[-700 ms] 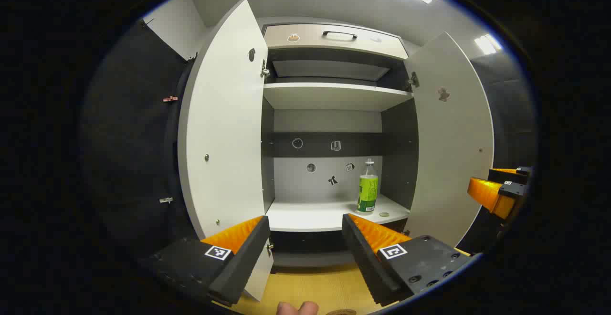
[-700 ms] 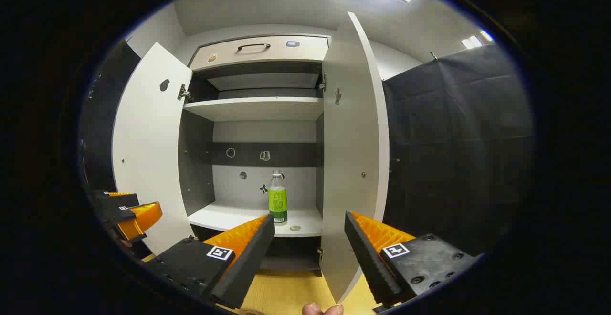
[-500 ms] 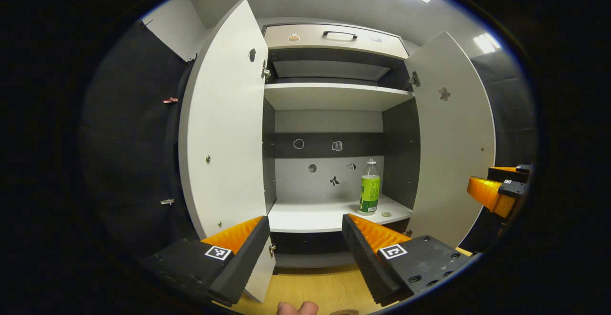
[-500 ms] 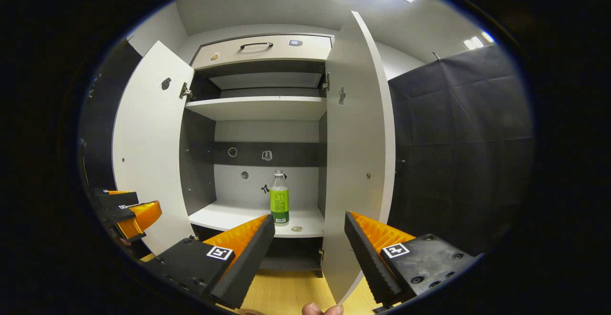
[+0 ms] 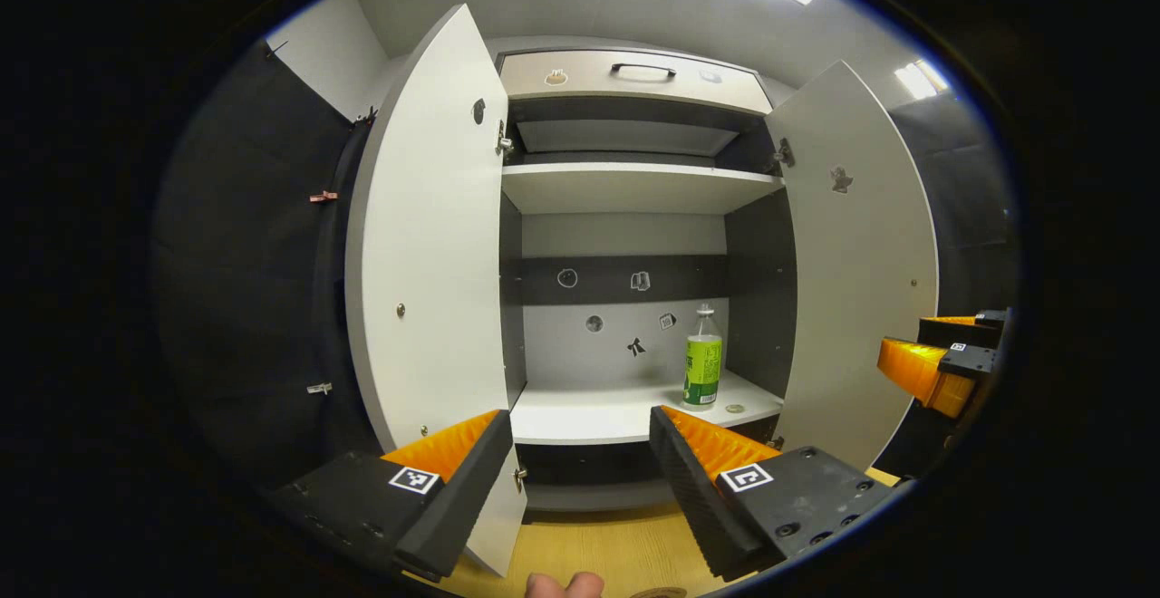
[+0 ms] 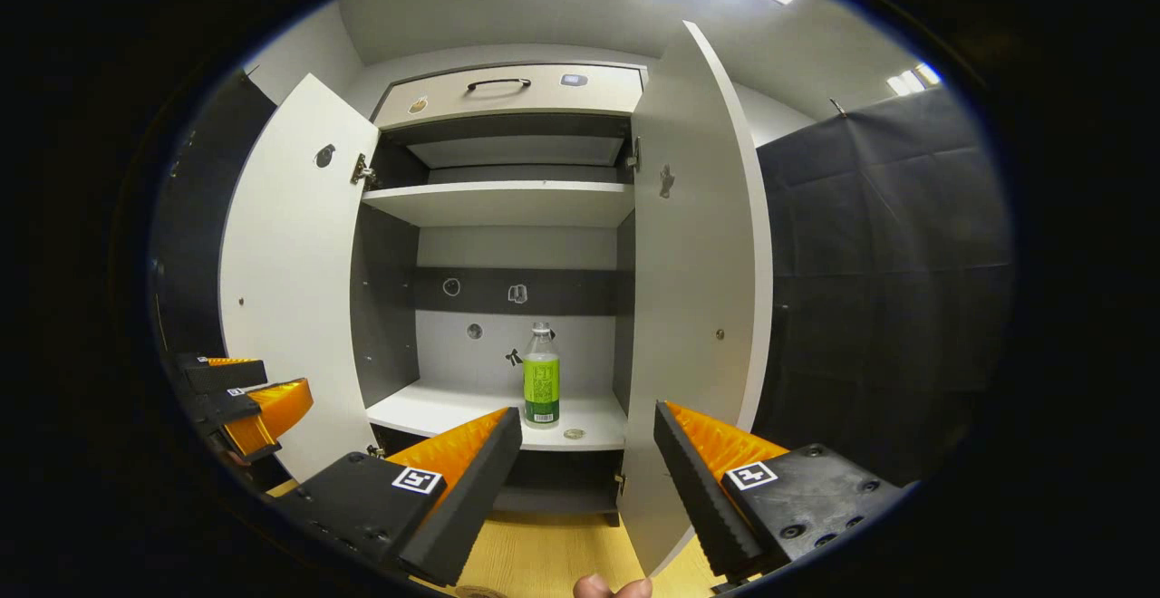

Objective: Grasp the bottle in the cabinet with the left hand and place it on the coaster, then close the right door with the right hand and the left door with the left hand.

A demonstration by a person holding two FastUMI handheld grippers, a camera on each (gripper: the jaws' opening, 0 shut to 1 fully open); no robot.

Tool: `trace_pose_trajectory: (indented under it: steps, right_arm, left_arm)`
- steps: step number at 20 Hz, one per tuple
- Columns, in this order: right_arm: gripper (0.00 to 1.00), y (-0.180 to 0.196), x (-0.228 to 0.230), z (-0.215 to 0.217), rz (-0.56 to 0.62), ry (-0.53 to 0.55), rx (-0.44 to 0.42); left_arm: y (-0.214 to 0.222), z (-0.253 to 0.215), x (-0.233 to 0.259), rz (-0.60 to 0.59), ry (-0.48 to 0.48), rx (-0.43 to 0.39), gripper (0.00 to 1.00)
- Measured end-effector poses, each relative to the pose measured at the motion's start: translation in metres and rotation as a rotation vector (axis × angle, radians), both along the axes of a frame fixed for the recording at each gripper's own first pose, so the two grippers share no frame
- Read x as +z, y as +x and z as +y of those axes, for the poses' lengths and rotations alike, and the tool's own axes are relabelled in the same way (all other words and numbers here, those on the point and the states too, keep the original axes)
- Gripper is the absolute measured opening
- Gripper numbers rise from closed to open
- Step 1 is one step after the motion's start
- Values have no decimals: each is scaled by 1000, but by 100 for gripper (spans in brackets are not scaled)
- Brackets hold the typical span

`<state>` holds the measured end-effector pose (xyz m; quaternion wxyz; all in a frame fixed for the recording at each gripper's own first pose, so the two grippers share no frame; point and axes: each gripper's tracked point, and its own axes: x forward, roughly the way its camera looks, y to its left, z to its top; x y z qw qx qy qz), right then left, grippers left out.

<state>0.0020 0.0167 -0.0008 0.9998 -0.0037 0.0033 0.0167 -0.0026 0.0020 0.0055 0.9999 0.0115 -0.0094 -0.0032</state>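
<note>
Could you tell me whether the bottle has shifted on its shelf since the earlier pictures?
No. The bottle stands upright at the same spot on the lower shelf, beside the small round disc; only the cameras drifted slightly.

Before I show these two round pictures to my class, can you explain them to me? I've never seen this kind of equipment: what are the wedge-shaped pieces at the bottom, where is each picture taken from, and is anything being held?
No robot is here: a person carries a two-finger gripper in each hand, with a wide-angle camera riding on each. The wedges at the bottom of each picture are that gripper's own fingers.

The left gripper view looks past the left gripper into an open cabinet; the right gripper shows at its right edge. The right gripper view looks past the right gripper at the same cabinet from further right.

Both doors, the left door and the right door, stand open. On the lower shelf a bottle stands upright, with a small round thing lying beside it, too small to identify.

Nothing is held: both grippers are open and short of the cabinet.
</note>
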Motion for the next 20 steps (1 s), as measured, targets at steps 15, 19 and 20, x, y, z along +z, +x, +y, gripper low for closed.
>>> trace_pose_trajectory:
  steps: [15,19,20]
  right_arm:
    - [98,-19,6,-53,24,30,-50]
    - [97,-27,6,-85,28,20,-91]
    - [98,-29,8,-91,26,17,-98]
  left_arm:
    - [83,-95,-4,-14,-23,-135,96]
    - [147,-147,-5,-20,-42,-189,96]
    - [165,-159,-9,-11,-51,-198,96]
